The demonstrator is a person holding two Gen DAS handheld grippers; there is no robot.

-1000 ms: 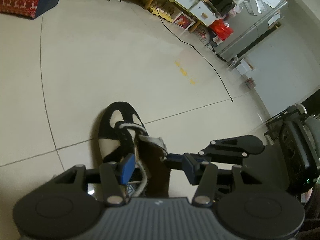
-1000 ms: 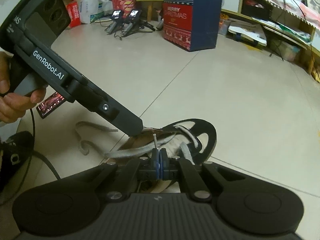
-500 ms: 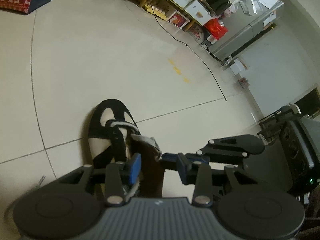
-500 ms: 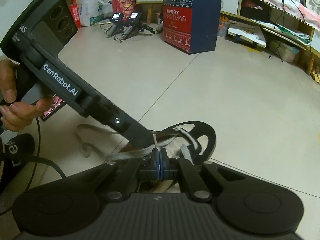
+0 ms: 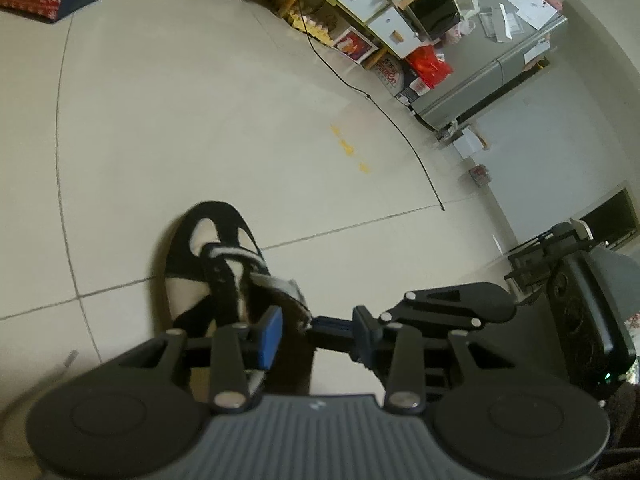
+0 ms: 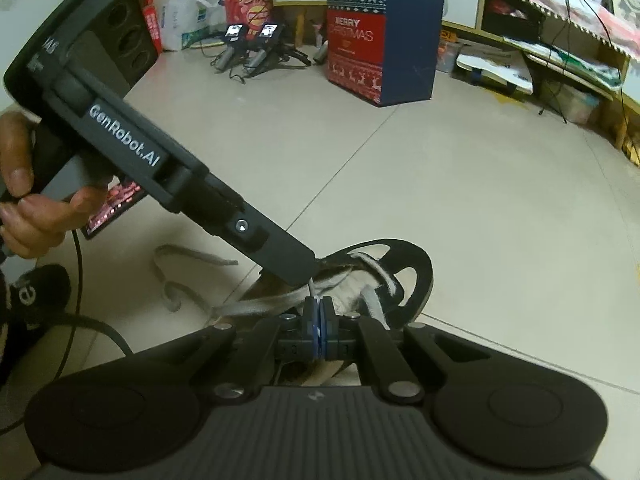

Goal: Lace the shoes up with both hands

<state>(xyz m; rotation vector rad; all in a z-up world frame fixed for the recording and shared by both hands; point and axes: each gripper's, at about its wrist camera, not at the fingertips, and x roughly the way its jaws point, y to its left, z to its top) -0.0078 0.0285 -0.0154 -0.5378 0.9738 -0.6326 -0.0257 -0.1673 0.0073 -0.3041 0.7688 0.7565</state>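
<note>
A lived-in home room is indicated by a pale tiled floor [image 5: 200,120], a grey refrigerator [image 5: 492,76] covered with papers, a cluttered counter [image 6: 560,52] along the wall, a "Merry Christmas" gift box [image 6: 376,40] and filled bags [image 6: 180,16] set on the floor.

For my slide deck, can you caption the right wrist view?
Right gripper shut on the lace tip above a black-and-white shoe on the tiled floor, left gripper reaching in beside it.
</note>
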